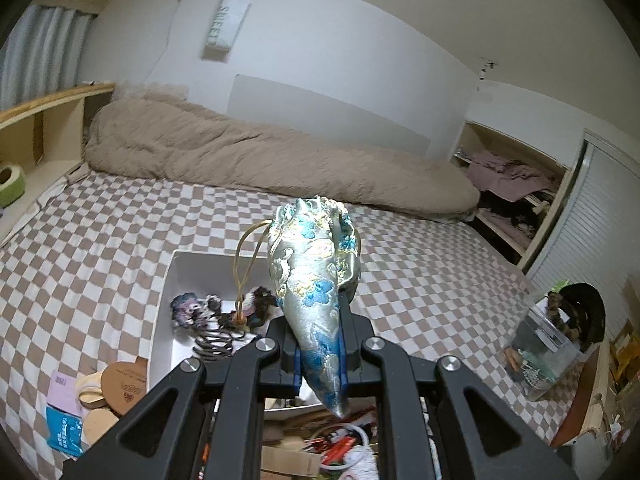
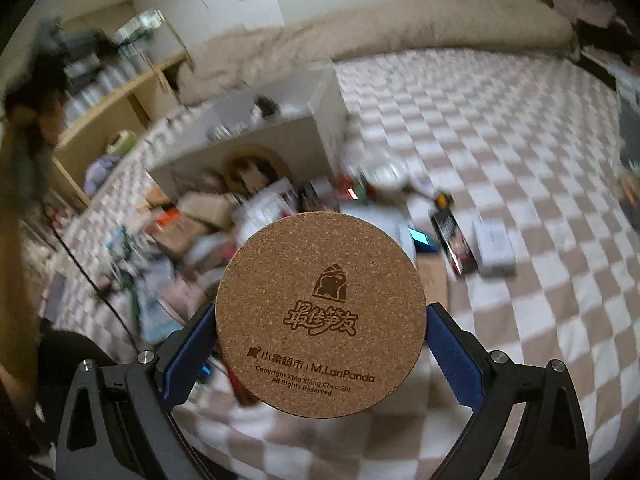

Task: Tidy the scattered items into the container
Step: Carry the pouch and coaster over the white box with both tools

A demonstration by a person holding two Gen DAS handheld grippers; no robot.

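My left gripper (image 1: 318, 320) is shut on a silvery-blue brocade drawstring pouch (image 1: 316, 280), which stands up between the pads with its gold cord looping to the left. Just beyond it the white box (image 1: 172, 280) lies on the checkered bed, holding a purple hair ornament (image 1: 192, 308) and a dark spiral hair tie (image 1: 212, 344). My right gripper (image 2: 320, 316) is shut on a round cork coaster (image 2: 320, 312). Its blue pads (image 2: 452, 356) press the coaster's left and right edges, printed face toward the camera. The white box (image 2: 240, 136) sits blurred behind and to the left.
More cork coasters (image 1: 124, 384), a pink card and a blue packet (image 1: 64, 432) lie left of the box. Clutter (image 1: 340, 448) is piled below my left gripper. A black packet (image 2: 454, 240) and a small white carton (image 2: 492, 248) rest on the sheet. A beige duvet (image 1: 240, 156) lines the far wall.
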